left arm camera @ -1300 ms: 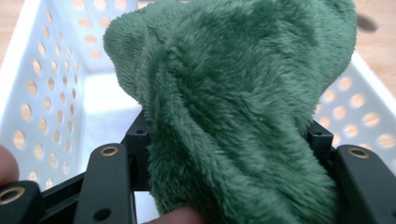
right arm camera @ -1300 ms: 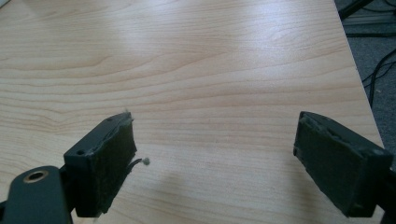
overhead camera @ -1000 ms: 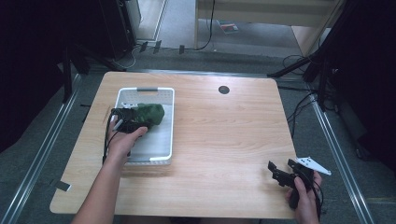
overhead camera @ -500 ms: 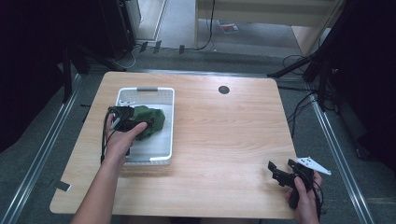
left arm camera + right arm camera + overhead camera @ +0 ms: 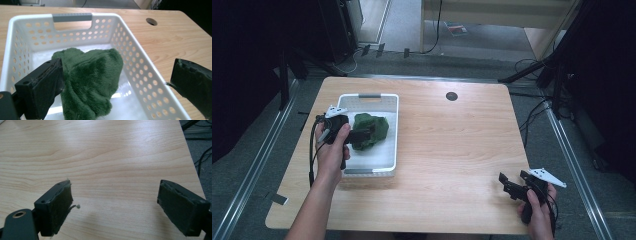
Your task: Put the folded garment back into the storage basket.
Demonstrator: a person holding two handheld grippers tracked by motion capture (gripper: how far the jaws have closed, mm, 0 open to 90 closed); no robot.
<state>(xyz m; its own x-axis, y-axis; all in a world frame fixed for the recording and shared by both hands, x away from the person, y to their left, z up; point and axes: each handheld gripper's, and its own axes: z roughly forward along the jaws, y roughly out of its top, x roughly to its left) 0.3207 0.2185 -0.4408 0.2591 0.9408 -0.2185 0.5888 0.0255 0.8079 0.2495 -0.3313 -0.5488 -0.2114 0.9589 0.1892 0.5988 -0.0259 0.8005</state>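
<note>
Hovering over the white basket (image 5: 392, 127), left gripper (image 5: 362, 136) jaws just spread wide, green plush cloth (image 5: 92, 80) released inside, right gripper (image 5: 513, 184) gaping over the table (image 5: 452, 150).

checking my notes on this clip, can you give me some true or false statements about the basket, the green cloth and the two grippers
1. The green plush cloth lies inside the white basket. True.
2. The left gripper is clamped shut on the cloth. False: its jaws have just been opening and stand wide, with the cloth against one pad only.
3. The right gripper holds a second cloth. False: its jaws are open over bare table, nothing between them.
4. The basket has a grey handle on its far end. True.
5. The right gripper sits near the table's front right corner in the high view. True.
</note>
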